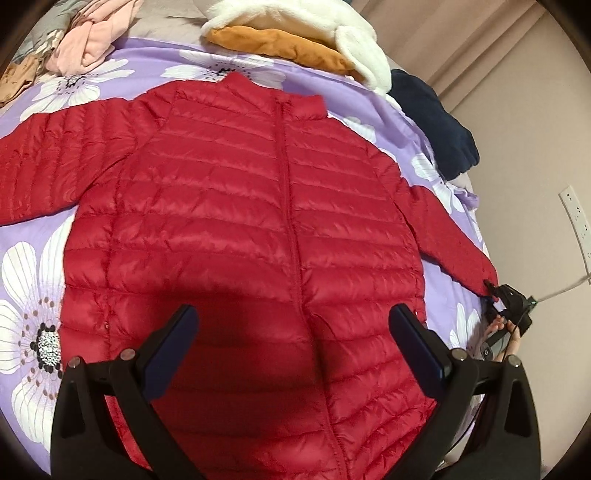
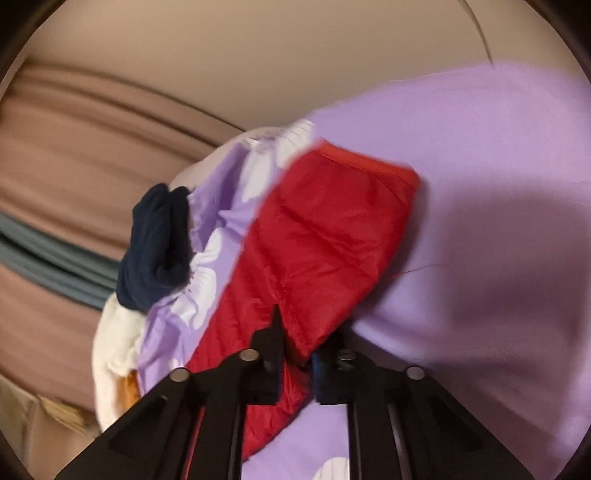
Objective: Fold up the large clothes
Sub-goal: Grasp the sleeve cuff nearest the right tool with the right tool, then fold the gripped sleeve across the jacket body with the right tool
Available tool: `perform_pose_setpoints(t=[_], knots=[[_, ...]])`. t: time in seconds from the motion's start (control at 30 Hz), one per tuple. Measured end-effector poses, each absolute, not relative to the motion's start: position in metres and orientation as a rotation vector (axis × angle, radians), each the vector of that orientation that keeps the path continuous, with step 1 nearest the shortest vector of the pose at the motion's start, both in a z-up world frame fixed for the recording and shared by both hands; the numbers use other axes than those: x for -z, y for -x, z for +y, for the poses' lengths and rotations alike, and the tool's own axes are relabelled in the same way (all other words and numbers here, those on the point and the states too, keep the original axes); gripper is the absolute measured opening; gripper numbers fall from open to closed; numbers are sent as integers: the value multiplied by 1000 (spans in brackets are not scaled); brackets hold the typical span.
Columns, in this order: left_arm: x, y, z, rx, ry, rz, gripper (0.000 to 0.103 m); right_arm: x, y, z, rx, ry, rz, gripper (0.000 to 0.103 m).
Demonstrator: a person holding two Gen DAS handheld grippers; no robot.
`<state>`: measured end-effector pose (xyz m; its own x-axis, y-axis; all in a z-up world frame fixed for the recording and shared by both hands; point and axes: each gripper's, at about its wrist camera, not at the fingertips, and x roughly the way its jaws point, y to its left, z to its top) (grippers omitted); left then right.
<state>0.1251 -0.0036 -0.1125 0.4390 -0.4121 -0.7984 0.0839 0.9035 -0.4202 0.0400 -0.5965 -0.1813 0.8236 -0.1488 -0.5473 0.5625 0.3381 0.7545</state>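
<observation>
A red quilted puffer jacket (image 1: pixel 258 221) lies flat, front up and zipped, on a purple flowered bedsheet (image 1: pixel 33 266). Its left sleeve (image 1: pixel 48 162) stretches out to the left. My left gripper (image 1: pixel 295 328) is open and empty, hovering over the jacket's lower front. My right gripper (image 1: pixel 498 291) shows at the right bed edge, shut on the cuff of the right sleeve (image 1: pixel 450 240). In the right wrist view the right gripper (image 2: pixel 295 354) pinches the red sleeve (image 2: pixel 317 236), which is lifted slightly off the sheet (image 2: pixel 480 221). That view is blurred.
At the head of the bed lie a white fleece with an orange garment (image 1: pixel 295 44), a pink garment (image 1: pixel 92 33) and a navy garment (image 1: pixel 436 122). A wall with a socket strip (image 1: pixel 576 221) stands right of the bed. Curtains (image 2: pixel 74 147) hang behind.
</observation>
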Motion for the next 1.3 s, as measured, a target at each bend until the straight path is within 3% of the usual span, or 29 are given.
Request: perform_pose_setpoints(t=[0.37,0.53,0.73,0.9,1.13,1.23,1.27,1.3], knots=[[108,-108,42,268,411,1032,103,-4,-123,-487,405,-585,421,10],[108,-96,69,215,413,995,103,-43,-201,-379,293,-335,450,10],[117,-93,105,170,436,988,103,-16,-261,-224,68,-26,551,10],[131,-94,131,140,473,1009,103,49,-290,-120,-60,228,640,10],[142,-88,156,98,501,1025,103,138,-287,-45,-180,522,821,11],[144,-88,163,88,527,1024,103,151,-277,-42,-184,617,837,27],[145,-87,165,87,537,1022,103,145,-274,-47,-204,598,832,39],[145,-87,167,85,546,1020,103,138,-273,-53,-231,553,838,58]])
